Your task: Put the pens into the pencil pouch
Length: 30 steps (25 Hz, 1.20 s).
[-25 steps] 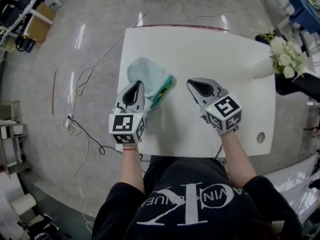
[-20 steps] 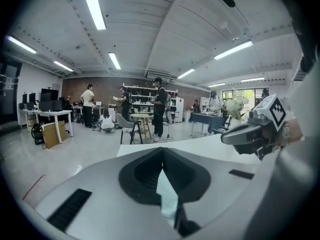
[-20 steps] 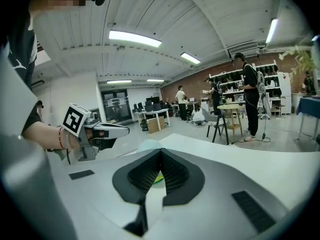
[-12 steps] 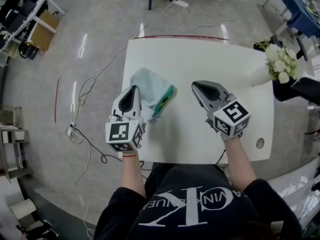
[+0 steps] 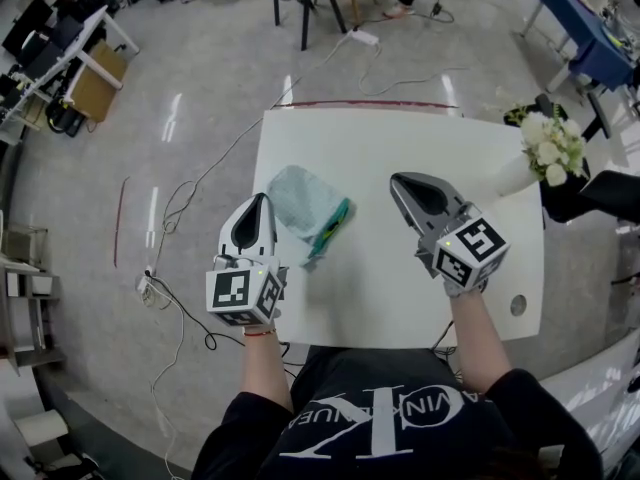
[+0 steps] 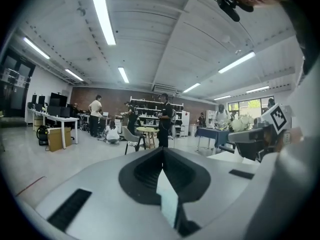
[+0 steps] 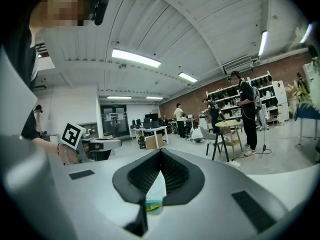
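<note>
On the white counter (image 5: 400, 268) lies one task thing only: a pale teal fabric pencil pouch (image 5: 298, 198). It sits left of the middle, lying flat and slanting from far left to near right. No loose pens show anywhere on the bare surface around it, so the filling looks done, or nearly done. What may be left is closing the pouch, and the pictures do not settle whether it is already closed.

The pouch is soft and slightly rumpled, with rounded corners at its far end. Along its near right end runs a green and teal strip (image 5: 331, 225), brighter than the rest of the cloth. This could be the open mouth, a zip edge, or pen ends poking out; it is too small to tell which. In the right gripper view, a sliver of the same pale cloth with a green-yellow tip (image 7: 154, 196) shows low down below the closed jaws, on the counter beyond them and not gripped.

The left tongs (image 5: 262, 201) hover just left of the pouch with the jaws pressed together on nothing; in the left gripper view (image 6: 162, 154) the dark pads meet in one line. The right tongs (image 5: 398, 181) hover well to the right of the pouch, likewise pressed together and empty (image 7: 160, 155). Neither touches the pouch.
</note>
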Tool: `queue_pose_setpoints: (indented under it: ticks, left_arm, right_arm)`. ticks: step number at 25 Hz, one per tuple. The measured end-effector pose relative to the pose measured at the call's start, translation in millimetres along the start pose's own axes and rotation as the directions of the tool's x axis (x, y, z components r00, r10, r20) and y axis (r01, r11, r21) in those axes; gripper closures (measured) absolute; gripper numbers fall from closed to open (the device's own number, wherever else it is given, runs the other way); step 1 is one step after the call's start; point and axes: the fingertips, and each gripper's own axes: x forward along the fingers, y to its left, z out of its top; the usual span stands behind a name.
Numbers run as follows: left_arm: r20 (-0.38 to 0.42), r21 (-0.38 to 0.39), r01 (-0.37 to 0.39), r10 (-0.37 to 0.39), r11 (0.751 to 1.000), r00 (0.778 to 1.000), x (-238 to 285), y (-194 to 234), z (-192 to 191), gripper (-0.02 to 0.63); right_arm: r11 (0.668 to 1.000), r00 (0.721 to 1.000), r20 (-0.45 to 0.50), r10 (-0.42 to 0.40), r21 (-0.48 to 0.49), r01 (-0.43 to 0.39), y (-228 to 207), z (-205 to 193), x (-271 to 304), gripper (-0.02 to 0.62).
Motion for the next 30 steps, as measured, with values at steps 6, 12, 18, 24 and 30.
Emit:
queue_pose_setpoints:
  ticks: [6,12,18,24,30]
  left_arm:
    - [0.036,-0.01,-0.02,0.02,1.0,0.999,-7,5,12,0.603]
    - [0.043,-0.006,-0.029,0.03,1.0,0.999,-11,8,13,0.603]
    - [0.049,-0.012,-0.035,0.036,0.999,0.998,-12,10,13,0.603]
    - [0.046,-0.015,-0.043,0.044,0.999,0.998,-15,13,12,0.603]
    - [0.045,-0.022,-0.046,0.047,0.999,0.998,-17,13,11,0.603]
  right_arm:
    - [1.0,0.999,0.05,-0.017,0.007,0.017,-4,14,-7,0.586]
    - [0.999,0.997,0.058,-0.045,-0.009,0.045,-8,17,-10,0.586]
    - [0.998,0.997,0.048,-0.058,-0.024,0.06,-12,14,-12,0.586]
    - [0.998,0.997,0.043,-0.059,-0.026,0.06,-10,13,-10,0.586]
    - [0.998,0.998,0.04,-0.051,-0.022,0.052,-9,11,-9,0.586]
